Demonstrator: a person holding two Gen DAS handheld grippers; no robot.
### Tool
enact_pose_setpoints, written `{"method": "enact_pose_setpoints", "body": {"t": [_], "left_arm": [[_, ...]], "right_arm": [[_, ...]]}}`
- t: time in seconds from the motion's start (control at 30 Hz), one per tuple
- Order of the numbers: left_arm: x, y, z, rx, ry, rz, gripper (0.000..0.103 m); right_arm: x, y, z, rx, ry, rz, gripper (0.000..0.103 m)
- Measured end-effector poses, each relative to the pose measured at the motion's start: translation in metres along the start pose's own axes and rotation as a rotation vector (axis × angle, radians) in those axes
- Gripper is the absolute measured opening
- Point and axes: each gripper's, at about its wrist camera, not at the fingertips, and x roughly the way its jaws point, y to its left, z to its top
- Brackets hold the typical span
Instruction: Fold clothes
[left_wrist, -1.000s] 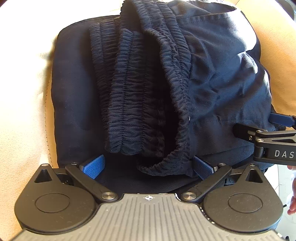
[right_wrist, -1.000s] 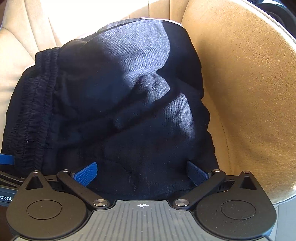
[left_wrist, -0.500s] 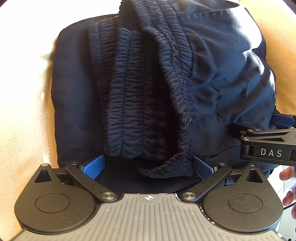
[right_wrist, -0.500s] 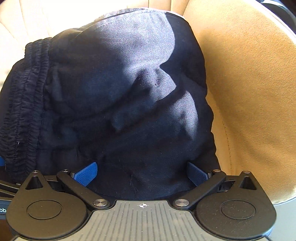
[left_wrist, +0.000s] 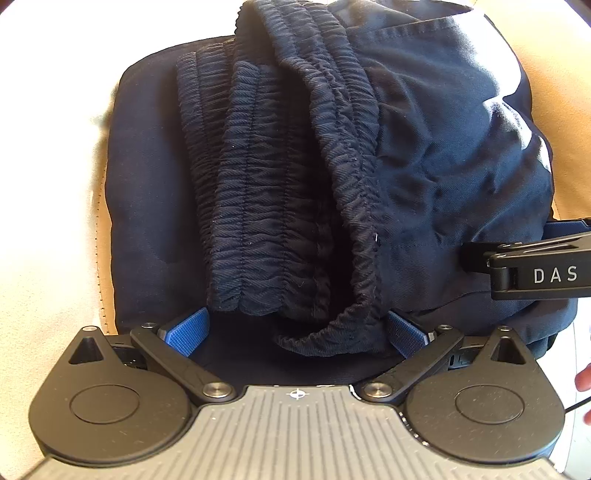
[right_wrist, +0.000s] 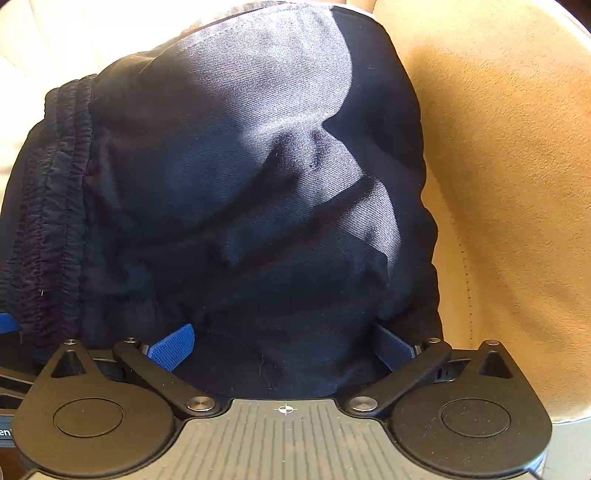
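Dark trousers (left_wrist: 424, 166) fill a tan chair (right_wrist: 517, 184). The left gripper (left_wrist: 295, 332) and right gripper (right_wrist: 284, 345) gape wide around cloth, gripping nothing.

Both grippers (left_wrist: 295, 328) (right_wrist: 284, 339) spread wide.

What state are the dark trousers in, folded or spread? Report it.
Folded: the dark trousers lie bundled on the tan seat, elastic waistband doubled in stacked layers.

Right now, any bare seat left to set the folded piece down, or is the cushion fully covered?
Mostly covered. The dark garment fills the seat middle, elastic waistband bunched at the left gripper. Bare tan chair shows only right of the garment beside the right gripper, and as a pale strip along its left edge. Both grippers sit crowded at the front edge.
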Motion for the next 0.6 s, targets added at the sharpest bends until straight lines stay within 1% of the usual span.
{"method": "enact_pose_setpoints", "body": {"t": [0.1, 0.2, 0.3, 0.37, 0.53, 0.6], "left_arm": [[0.000, 0.004, 0.006, 0.001, 0.016, 0.009, 0.103], [-0.003, 0.006, 0.010, 0.004, 0.026, 0.034, 0.103], [-0.011, 0.008, 0.011, -0.015, 0.037, 0.066, 0.103], [-0.021, 0.008, 0.010, -0.034, 0.048, 0.076, 0.103], [-0.062, 0.018, -0.009, -0.049, 0.020, 0.066, 0.103], [-0.077, 0.031, 0.004, -0.052, -0.006, 0.060, 0.103]], "right_arm": [[0.001, 0.003, 0.008, -0.010, 0.023, -0.003, 0.102], [0.003, 0.011, 0.020, -0.034, 0.043, -0.018, 0.102], [-0.013, 0.020, 0.020, -0.082, 0.033, -0.055, 0.102], [-0.031, 0.021, 0.014, -0.084, 0.020, -0.049, 0.102], [-0.084, 0.025, -0.013, -0.078, -0.014, -0.065, 0.102], [-0.109, 0.022, -0.038, -0.070, -0.032, -0.087, 0.102]]}}
